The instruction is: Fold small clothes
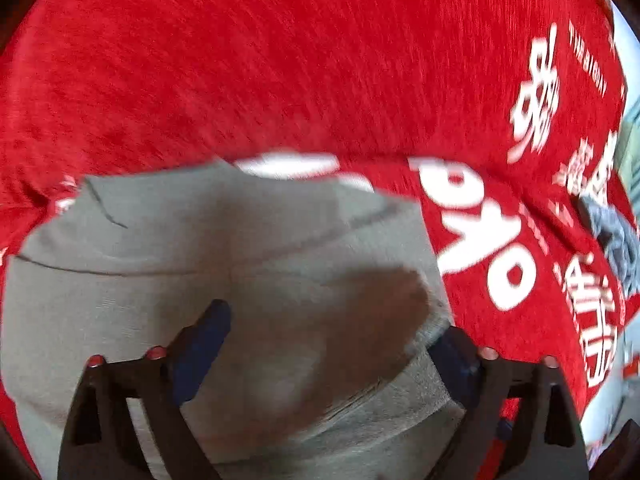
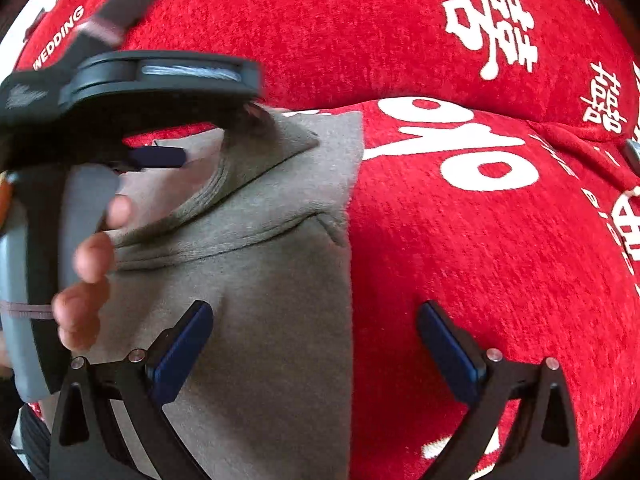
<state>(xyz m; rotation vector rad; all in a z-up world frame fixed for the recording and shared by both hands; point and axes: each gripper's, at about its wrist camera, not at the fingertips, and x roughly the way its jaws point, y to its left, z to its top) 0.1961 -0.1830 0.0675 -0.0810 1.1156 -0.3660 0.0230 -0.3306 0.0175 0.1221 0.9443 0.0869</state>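
A small grey garment lies partly folded on a red cloth with white lettering. My left gripper is open just above the garment, its fingers spread over a raised fold at the garment's right edge. In the right wrist view the same grey garment lies at the left, its right edge running straight down the middle. My right gripper is open and empty, straddling that edge. The left gripper and the hand holding it show at the left, over the garment's top fold.
The red cloth covers the whole surface and has a ridge across the middle. A dark grey-blue piece of clothing lies at the right edge of the left wrist view. A pale floor shows beyond the cloth's right edge.
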